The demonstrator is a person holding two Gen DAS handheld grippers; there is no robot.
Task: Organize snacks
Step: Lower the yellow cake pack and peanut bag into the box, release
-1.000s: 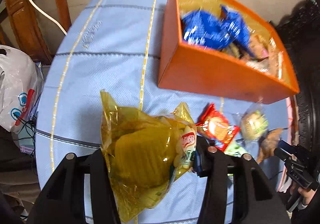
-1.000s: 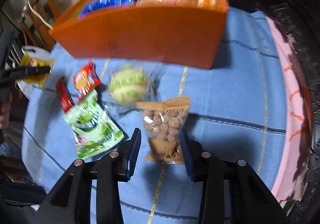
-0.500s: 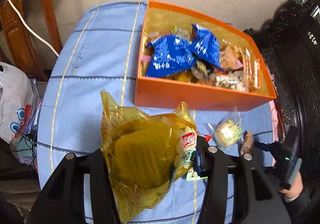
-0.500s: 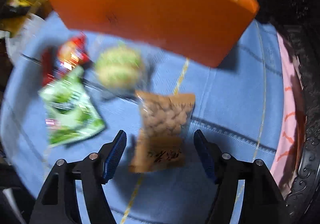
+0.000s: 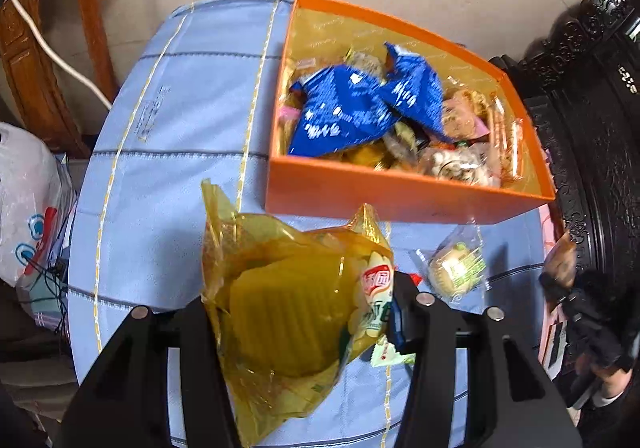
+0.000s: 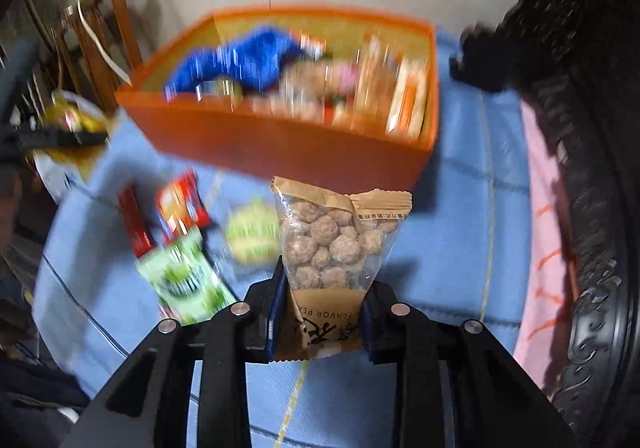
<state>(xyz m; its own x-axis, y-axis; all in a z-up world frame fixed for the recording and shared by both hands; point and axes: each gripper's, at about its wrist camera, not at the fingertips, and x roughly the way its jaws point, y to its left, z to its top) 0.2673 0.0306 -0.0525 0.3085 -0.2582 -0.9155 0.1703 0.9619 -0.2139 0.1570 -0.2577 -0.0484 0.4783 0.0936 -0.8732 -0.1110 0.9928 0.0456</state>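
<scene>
Left wrist view. Our left hand-held gripper (image 5: 304, 332) is clamped on a yellow cellophane snack bag (image 5: 288, 300), which stands between its fingers and clear of the table (image 5: 180, 119). Ahead of the gripper and a little to its right sits the orange box (image 5: 400, 193), already well stocked: two blue packets (image 5: 360, 107) on top, with assorted wrapped snacks beneath and beside them. Between the gripper and the box, to the right, a clear-wrapped green cake (image 5: 454, 266) lies on the table. A small white-and-green wrapper (image 5: 386, 354) peeks out just beside the right finger. At the far right edge we see our right hand-held gripper (image 5: 560, 280), too small there to judge.

Right wrist view. Our right hand-held gripper (image 6: 322, 312) is closed tight on a clear-and-brown packet of coated peanuts (image 6: 334, 248), gripped at its lower end and raised off the table. The orange box stands directly ahead. Left of the gripper, loose on the table: a green packet (image 6: 182, 280), a red-and-orange packet (image 6: 178, 203), a red stick packet (image 6: 134, 221) and the green cake.

Tally, by our judgement: most snacks boxed; two in hand, not yet deposited; about four awaiting collection. The task is well advanced, not complete.
</scene>
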